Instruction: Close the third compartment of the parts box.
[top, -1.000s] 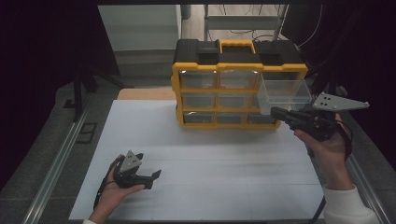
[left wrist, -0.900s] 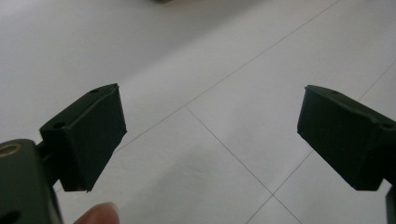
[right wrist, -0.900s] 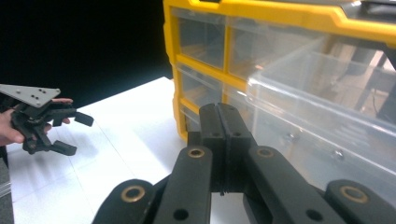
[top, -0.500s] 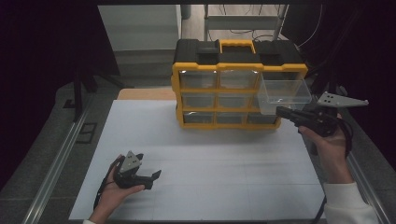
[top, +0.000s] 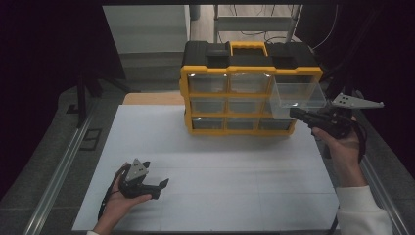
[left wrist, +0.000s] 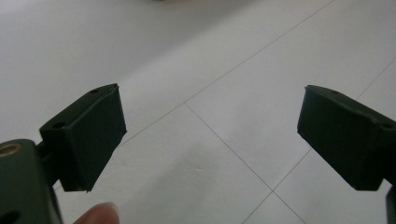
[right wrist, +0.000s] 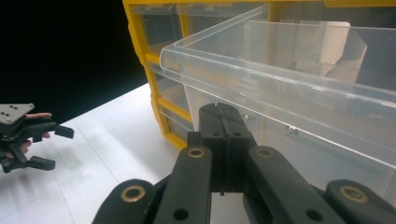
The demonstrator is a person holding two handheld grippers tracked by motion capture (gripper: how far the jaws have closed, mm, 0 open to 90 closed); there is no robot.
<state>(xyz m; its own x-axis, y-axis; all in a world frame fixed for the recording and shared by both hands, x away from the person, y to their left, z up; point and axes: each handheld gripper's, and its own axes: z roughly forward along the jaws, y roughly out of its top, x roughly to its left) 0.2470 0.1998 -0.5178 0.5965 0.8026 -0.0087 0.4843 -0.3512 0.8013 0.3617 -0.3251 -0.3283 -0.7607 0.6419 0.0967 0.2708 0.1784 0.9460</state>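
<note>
**Clear drawer drawn out of the organizer, closed right gripper at its front**

A yellow and black drawer organizer point(top: 249, 93) is set at the far side of the white table point(top: 215, 171). Its upper right clear plastic drawer point(top: 297, 98) is pulled well out towards the person, while the other drawers are seen pushed in. The right gripper point(top: 295, 113) is held level just below the front wall of that drawer; in the right gripper view its jaws are pressed together with nothing between them, right against the clear front wall point(right wrist: 299, 107), though contact cannot be confirmed. The left gripper point(top: 164, 185) is rested in the hand low on the table near the front left, well apart from the organizer. Its jaws are spread wide, and bare table surface is seen between them.
</note>
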